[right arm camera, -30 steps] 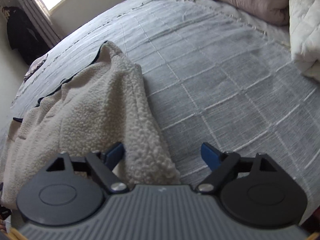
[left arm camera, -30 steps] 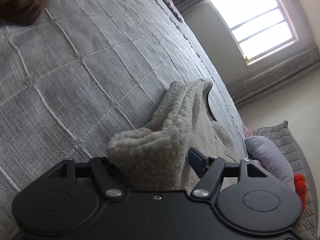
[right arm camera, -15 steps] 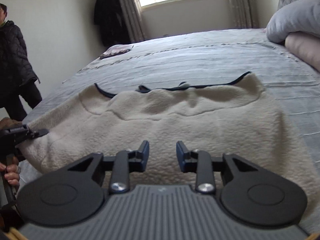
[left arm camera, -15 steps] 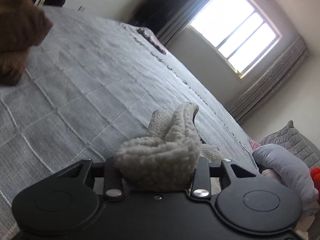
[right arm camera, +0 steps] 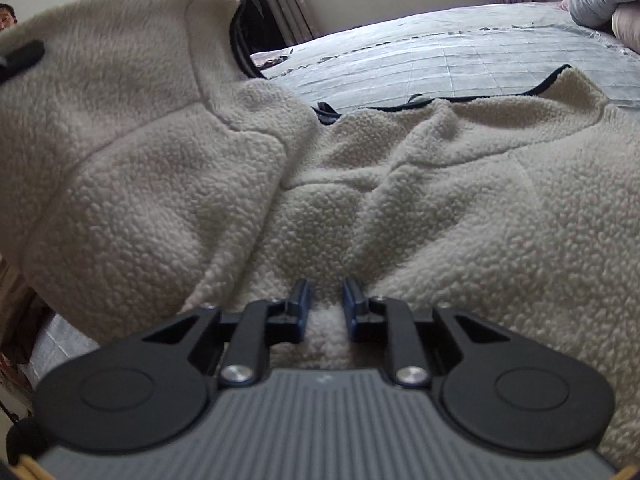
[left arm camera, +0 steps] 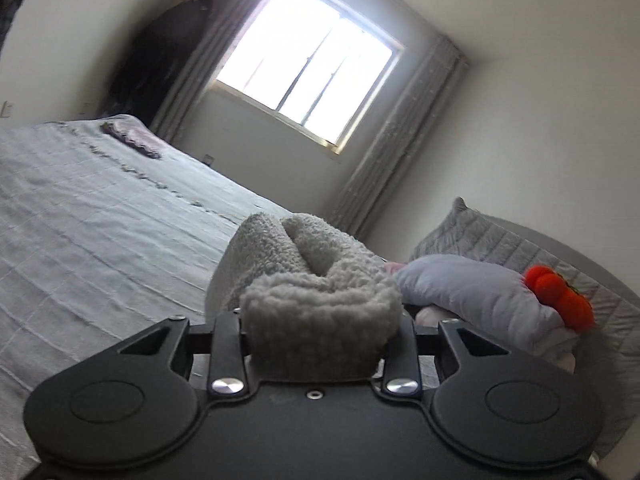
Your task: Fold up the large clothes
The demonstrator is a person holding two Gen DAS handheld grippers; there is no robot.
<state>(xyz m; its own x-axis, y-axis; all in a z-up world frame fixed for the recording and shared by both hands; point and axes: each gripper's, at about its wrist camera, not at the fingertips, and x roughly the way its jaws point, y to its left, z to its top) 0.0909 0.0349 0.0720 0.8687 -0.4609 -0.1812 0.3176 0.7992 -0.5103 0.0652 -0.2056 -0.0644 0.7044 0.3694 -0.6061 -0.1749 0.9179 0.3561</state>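
Right wrist view: the right gripper (right arm camera: 324, 304) has just been closing, its jaws pinching a ridge of the cream fleece jacket (right arm camera: 440, 200) spread on the grey bed (right arm camera: 440, 60). The left gripper (left arm camera: 322, 328), also just closing, clamps a thick bunched fold lifted above the bed.

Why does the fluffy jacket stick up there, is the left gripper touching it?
Touching. The left wrist view shows the left gripper pinching a bunched wad of the jacket between its fingers.

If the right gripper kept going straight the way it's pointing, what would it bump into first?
Probably just more of the fluffy cream fleece jacket. The right gripper already pinches a fold of it, and the jacket fills the view ahead, with the grey bedspread farther beyond.
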